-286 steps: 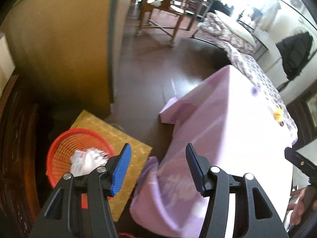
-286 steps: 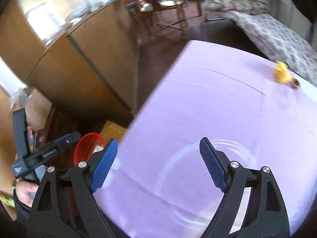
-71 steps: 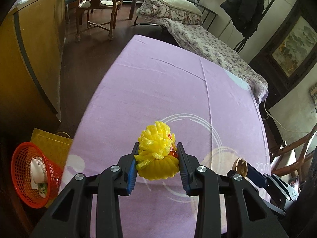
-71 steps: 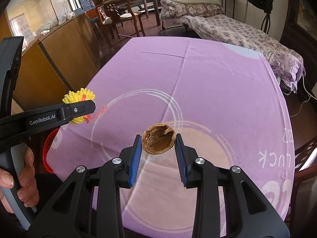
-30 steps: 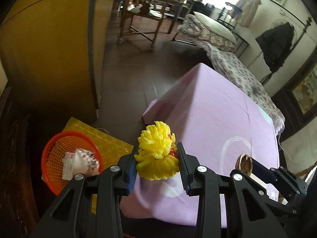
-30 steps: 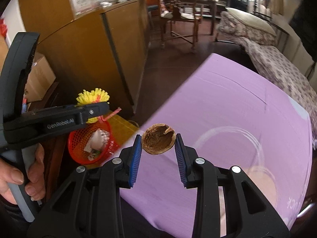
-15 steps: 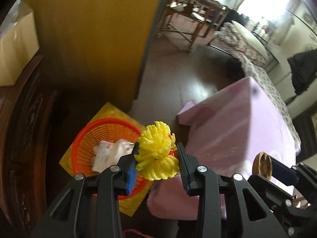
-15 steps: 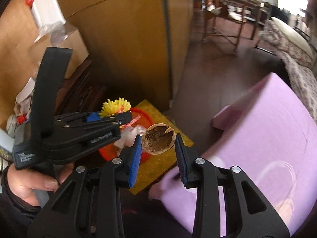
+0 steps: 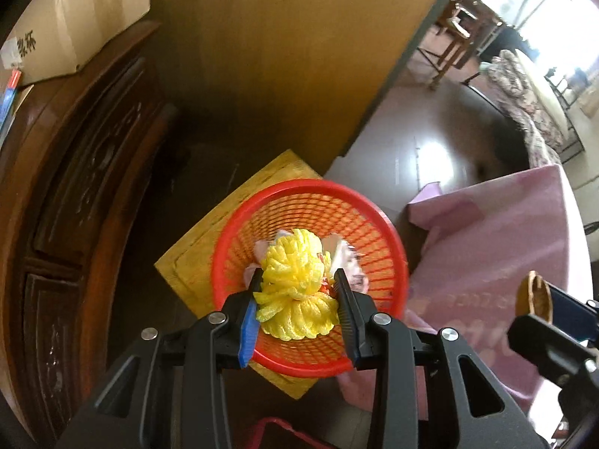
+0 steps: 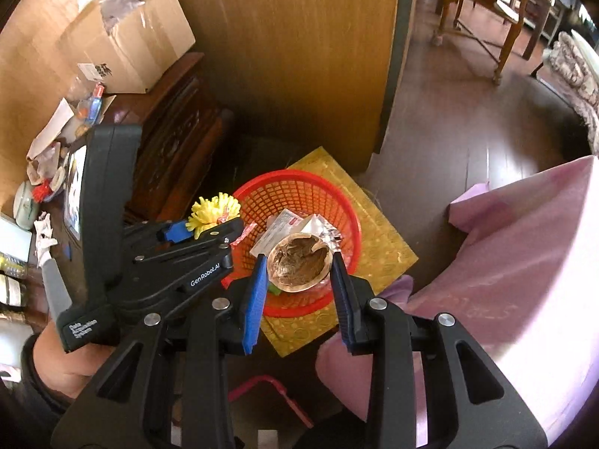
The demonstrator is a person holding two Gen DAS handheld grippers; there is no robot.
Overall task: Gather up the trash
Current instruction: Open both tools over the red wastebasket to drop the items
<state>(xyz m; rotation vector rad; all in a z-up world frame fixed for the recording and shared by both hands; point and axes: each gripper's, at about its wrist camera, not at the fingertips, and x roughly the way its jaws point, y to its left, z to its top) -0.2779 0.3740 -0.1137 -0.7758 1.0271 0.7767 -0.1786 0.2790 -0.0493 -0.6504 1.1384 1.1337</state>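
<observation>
My left gripper (image 9: 296, 292) is shut on a yellow foam fruit net (image 9: 294, 292) and holds it right over the red mesh basket (image 9: 299, 202). My right gripper (image 10: 299, 273) is shut on a brown walnut shell half (image 10: 300, 262), above the near side of the same basket (image 10: 299, 187). Crumpled wrappers (image 10: 284, 228) lie inside the basket. In the right wrist view the left gripper (image 10: 209, 230) with the yellow net (image 10: 213, 207) sits over the basket's left rim. The shell also shows in the left wrist view (image 9: 533, 297).
The basket stands on a yellow mat (image 10: 382, 239) on the dark floor. A carved wooden cabinet (image 9: 75, 172) with a cardboard box (image 10: 123, 48) is to the left. A wooden partition (image 10: 299, 56) is behind. The purple-clothed table (image 10: 524, 262) is to the right.
Both grippers have swung from over the table to over the red basket, still holding the net and the shell. The basket is now directly below them.
</observation>
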